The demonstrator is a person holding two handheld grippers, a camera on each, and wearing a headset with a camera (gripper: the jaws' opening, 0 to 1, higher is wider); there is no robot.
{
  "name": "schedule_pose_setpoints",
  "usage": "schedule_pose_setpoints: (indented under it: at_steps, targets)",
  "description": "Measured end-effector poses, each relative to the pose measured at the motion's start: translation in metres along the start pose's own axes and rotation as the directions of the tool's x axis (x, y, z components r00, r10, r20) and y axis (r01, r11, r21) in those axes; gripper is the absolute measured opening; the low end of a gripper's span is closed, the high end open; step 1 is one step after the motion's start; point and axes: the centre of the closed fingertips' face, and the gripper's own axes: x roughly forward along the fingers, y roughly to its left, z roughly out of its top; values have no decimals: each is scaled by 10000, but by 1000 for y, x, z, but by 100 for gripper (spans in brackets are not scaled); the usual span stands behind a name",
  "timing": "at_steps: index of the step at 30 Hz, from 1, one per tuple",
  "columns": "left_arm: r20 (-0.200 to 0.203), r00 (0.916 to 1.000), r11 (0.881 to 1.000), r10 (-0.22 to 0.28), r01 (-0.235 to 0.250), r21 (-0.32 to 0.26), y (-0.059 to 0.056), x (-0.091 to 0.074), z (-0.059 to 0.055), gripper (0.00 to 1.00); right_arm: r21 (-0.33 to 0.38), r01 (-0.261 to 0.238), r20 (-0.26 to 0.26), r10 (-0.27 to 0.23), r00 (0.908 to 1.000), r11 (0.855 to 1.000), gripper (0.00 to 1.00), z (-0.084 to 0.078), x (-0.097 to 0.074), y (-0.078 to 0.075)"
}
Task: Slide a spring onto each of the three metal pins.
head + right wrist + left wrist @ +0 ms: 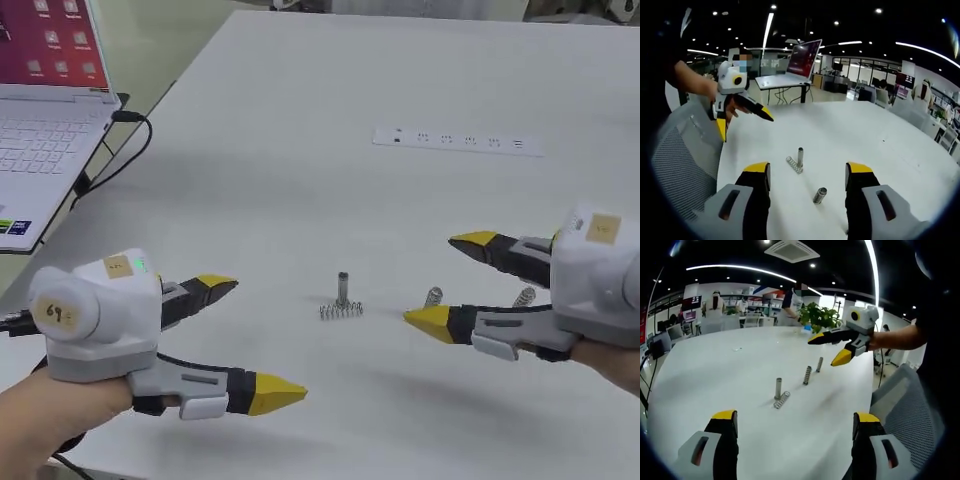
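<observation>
Head view: left gripper [269,338], bearing a "69" sticker [55,314], and right gripper [429,279] both have jaws spread.

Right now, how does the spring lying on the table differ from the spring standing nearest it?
The loose spring lies on its side on the table, at the foot of the bare metal pin; the standing spring is upright. The loose spring has nothing through it, while the standing spring appears to sit over a pin. Both are silvery coils.
</observation>
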Motion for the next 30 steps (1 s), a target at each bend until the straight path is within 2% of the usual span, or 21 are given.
schedule_pose_setpoints:
  at_steps: [7,11,14,18,24,30]
  targets:
    - [49,10000,10000,5,-6,6,1,-1,0,93,-649,-454,-44,452,9990,9969,57,11,9,11]
    - [78,10000,10000,-4,4,0,2,-1,1,93,-973,-688,-141,678,9976,9929,55,12,16,13]
    - [84,10000,10000,-36,36,15,2,-1,1,93,-1219,-966,-394,924,9949,9878,53,10,26,17]
    - [120,9999,10000,-60,59,43,3,0,3,92,-1226,-1112,-567,1049,9929,9862,51,10,34,20]
    - [142,9999,10000,-54,54,15,4,-1,2,92,-1451,-1524,-1168,1361,9838,9776,45,4,48,28]
    - [173,9998,10000,-45,46,-11,4,-3,2,92,-1470,-1806,-2007,1495,9682,9725,40,-14,57,32]
